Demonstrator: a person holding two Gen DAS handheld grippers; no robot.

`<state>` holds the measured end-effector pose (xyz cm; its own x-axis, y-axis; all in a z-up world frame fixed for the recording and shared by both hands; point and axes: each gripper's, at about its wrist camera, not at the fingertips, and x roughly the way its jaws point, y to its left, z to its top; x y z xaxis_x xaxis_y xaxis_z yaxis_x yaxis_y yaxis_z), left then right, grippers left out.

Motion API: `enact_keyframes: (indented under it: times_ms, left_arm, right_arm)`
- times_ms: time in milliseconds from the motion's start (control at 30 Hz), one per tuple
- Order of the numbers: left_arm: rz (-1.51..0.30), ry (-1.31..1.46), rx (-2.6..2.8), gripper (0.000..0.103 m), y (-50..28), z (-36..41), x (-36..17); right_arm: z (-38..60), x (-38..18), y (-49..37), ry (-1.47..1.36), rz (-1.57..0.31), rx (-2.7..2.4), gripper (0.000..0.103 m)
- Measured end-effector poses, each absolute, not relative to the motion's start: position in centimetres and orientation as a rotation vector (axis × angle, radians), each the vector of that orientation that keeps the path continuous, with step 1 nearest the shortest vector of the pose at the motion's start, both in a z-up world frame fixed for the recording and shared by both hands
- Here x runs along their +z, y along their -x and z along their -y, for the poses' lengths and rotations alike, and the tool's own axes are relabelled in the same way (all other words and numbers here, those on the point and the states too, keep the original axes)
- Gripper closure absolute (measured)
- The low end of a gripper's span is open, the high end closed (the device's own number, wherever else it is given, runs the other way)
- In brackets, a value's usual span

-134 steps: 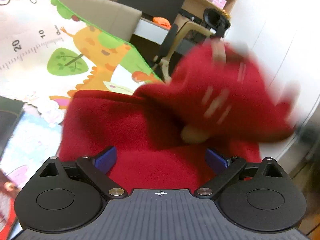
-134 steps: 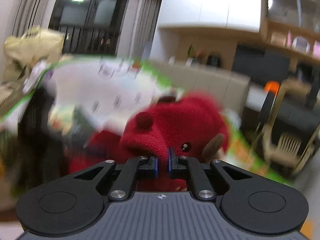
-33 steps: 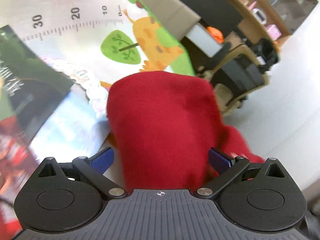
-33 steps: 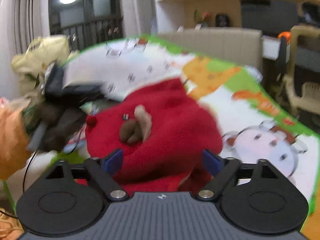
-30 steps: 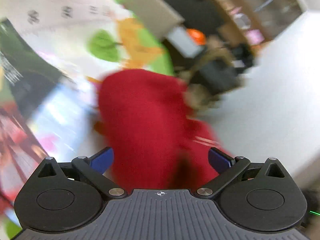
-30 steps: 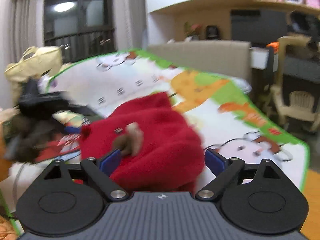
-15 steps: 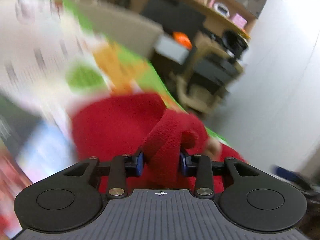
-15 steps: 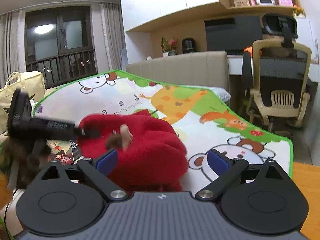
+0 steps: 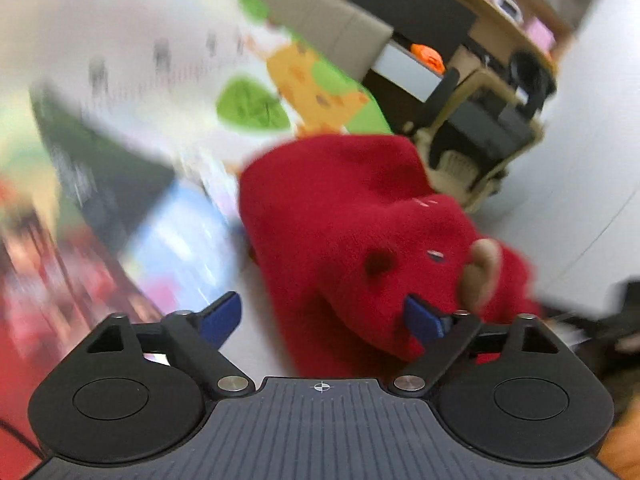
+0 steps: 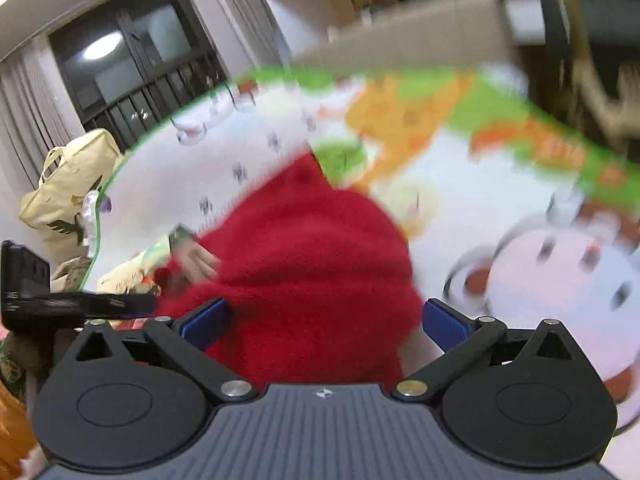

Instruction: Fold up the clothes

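A cartoon-printed play mat (image 10: 260,168) is covering the whole work surface, its green border curving along the far edge, and it is serving as the flat bed for the folding. On it, a red fleece garment (image 10: 316,264) is lying bunched into a thick, rounded mound at the middle, closer to the near edge than the far one. In the left wrist view the same garment (image 9: 352,232) is showing its animal face on the near right part, with a tan ear (image 9: 482,268) standing up from the fleece; that puts the hood on top of the bundle, which suggests the folding is well along.

The right gripper (image 10: 324,320) is reaching in from the near side with its jaws spread wide to either side of the mound and gripping nothing, probably ready to press or tuck it. The left gripper (image 9: 322,316) is likewise spread wide and empty; its right finger (image 9: 424,320) is touching the fleece under the ear, while its left one is hanging over bare mat.
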<state>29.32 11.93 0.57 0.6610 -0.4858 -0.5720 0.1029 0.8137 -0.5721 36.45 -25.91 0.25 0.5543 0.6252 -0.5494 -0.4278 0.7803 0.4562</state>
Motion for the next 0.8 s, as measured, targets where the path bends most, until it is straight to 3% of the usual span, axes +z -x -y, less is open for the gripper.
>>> enact_keyframes:
  times_ms: [100,167,500,667,800]
  left_arm:
    - [-0.947,0.703,-0.478,0.012,-29.8,-11.2,-2.3]
    - [-0.977,0.67,-0.49,0.014,-30.5,-10.1,-3.5]
    - [-0.812,0.554,-0.431,0.012,-36.7,-9.4,-1.4]
    - [-0.798,0.434,-0.432,0.01,-32.8,-10.2,-0.9]
    - [-0.748,0.329,-0.462,0.009,-29.0,-10.9,0.0]
  right_arm:
    - [25.8,-3.0,-35.8,-0.374,-0.829,0.696,0.0]
    - [25.7,-3.9,-34.4,-0.396,-0.825,0.703,0.0]
    - [18.6,-2.7,-30.0,-0.185,-0.769,0.698,0.0]
    - [20.7,-2.3,-28.8,-0.17,-0.761,0.682,0.0]
    - [24.8,1.6,-26.0,-0.174,-0.63,0.632,0.0]
